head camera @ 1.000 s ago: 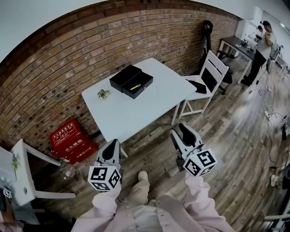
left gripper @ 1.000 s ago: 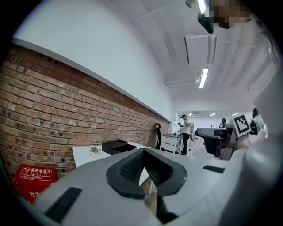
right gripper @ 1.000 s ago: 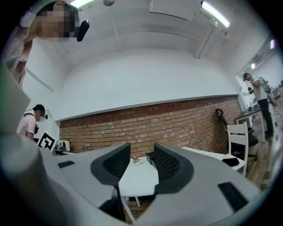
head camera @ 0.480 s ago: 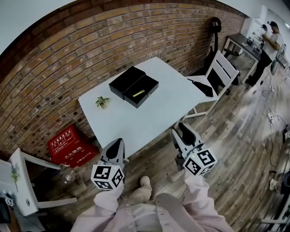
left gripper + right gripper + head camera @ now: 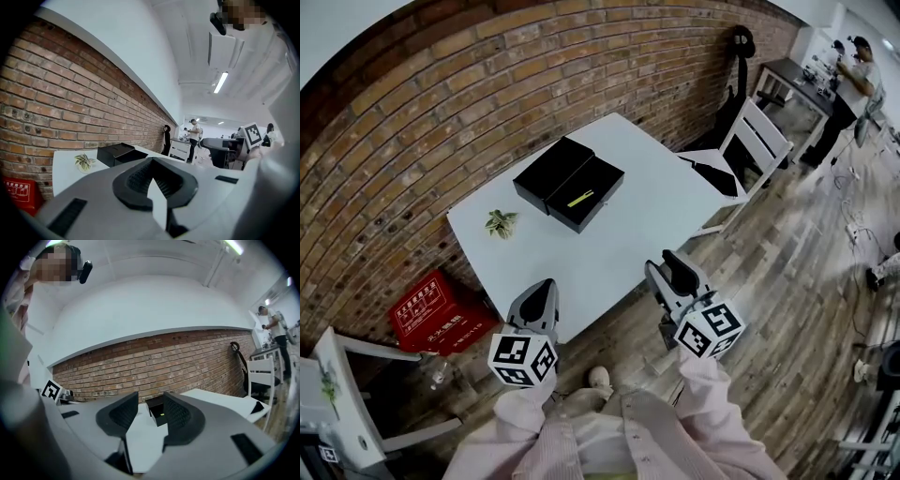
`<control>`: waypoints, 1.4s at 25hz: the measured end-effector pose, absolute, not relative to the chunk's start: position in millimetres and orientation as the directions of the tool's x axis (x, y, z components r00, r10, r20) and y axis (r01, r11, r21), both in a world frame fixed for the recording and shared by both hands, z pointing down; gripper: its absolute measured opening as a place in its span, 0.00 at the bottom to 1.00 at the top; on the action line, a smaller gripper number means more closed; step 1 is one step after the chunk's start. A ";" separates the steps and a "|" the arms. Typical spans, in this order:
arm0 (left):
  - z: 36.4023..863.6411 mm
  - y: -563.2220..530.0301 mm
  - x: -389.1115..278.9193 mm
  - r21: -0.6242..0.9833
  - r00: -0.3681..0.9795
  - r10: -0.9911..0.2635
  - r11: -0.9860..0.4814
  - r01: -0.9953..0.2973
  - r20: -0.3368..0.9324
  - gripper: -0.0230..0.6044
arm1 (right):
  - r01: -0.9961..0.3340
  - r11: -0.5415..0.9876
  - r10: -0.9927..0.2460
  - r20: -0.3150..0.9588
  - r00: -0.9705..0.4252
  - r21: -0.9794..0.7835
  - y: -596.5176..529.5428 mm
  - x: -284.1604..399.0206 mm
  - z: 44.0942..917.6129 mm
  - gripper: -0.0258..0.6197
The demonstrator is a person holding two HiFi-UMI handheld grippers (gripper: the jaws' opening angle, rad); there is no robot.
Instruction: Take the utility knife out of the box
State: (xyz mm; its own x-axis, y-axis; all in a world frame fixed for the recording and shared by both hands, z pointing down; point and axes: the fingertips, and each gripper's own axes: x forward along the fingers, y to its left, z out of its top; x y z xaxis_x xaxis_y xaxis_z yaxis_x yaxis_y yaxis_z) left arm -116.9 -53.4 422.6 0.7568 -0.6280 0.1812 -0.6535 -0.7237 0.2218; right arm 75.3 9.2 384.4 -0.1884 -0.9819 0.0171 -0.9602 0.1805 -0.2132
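The box (image 5: 553, 173) lies open on the worktop (image 5: 619, 239), so the yellow knife (image 5: 580, 199) inside is easy to see. Both tools wait well back from it. The left hand-held gripper (image 5: 543, 291) has its jaws together. The right hand-held gripper (image 5: 671, 267) has its jaws apart, likely ready to grab.

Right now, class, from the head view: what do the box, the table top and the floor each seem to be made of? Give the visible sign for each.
Box: probably matte black card or plastic; dull, flat, sharp-edged walls.
Table top: smooth white laminate or painted board; evenly pale, no grain.
Floor: wood or wood-look planks; streaky grain and seams show.
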 end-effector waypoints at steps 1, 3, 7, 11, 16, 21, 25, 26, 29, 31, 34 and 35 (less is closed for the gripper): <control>423.9 -54.9 -114.8 0.225 0.761 -0.623 -0.727 -0.648 0.181 0.02 | -0.961 0.176 -0.983 0.020 -0.185 -0.212 7.4 76.2 385.2 0.27; 425.9 -57.6 -112.0 0.230 0.767 -0.615 -0.732 -0.641 0.180 0.02 | -0.964 0.170 -0.984 0.026 -0.179 -0.205 3.9 78.1 387.8 0.27; 429.8 -63.1 -106.8 0.240 0.771 -0.608 -0.733 -0.636 0.188 0.02 | -0.963 0.172 -0.982 0.045 -0.185 -0.207 -3.1 80.0 391.8 0.27; 434.0 -69.7 -98.8 0.240 0.773 -0.602 -0.735 -0.634 0.199 0.02 | -0.963 0.167 -0.982 0.055 -0.182 -0.211 -9.7 85.9 396.8 0.27; 440.1 -83.7 -85.5 0.241 0.765 -0.607 -0.726 -0.644 0.216 0.02 | -0.961 0.178 -0.977 0.075 -0.198 -0.213 -26.5 100.4 407.5 0.27; 452.0 -109.8 -65.9 0.252 0.745 -0.620 -0.701 -0.667 0.246 0.02 | -0.954 0.211 -0.966 0.103 -0.236 -0.214 -62.1 119.3 422.1 0.27; 454.4 -137.5 -46.5 0.243 0.724 -0.638 -0.683 -0.689 0.261 0.02 | -0.945 0.251 -0.951 0.128 -0.281 -0.210 -98.4 134.5 429.4 0.27; 455.2 -144.8 -42.0 0.244 0.719 -0.643 -0.676 -0.695 0.265 0.02 | -0.942 0.262 -0.946 0.136 -0.294 -0.212 -108.0 137.7 431.4 0.27; 457.3 -166.4 -31.0 0.253 0.697 -0.663 -0.650 -0.717 0.272 0.02 | -0.932 0.295 -0.930 0.160 -0.331 -0.212 -136.9 145.4 437.4 0.27; 458.8 -178.6 -26.0 0.259 0.679 -0.679 -0.628 -0.734 0.277 0.02 | -0.924 0.321 -0.917 0.174 -0.358 -0.210 -154.1 148.7 440.5 0.27; 461.8 -193.5 -20.9 0.268 0.652 -0.702 -0.595 -0.758 0.286 0.02 | -0.908 0.363 -0.894 0.196 -0.403 -0.209 -176.4 151.2 444.6 0.27; 463.1 -197.8 -19.9 0.270 0.643 -0.709 -0.584 -0.766 0.290 0.02 | -0.901 0.379 -0.885 0.203 -0.419 -0.210 -183.4 151.2 446.3 0.27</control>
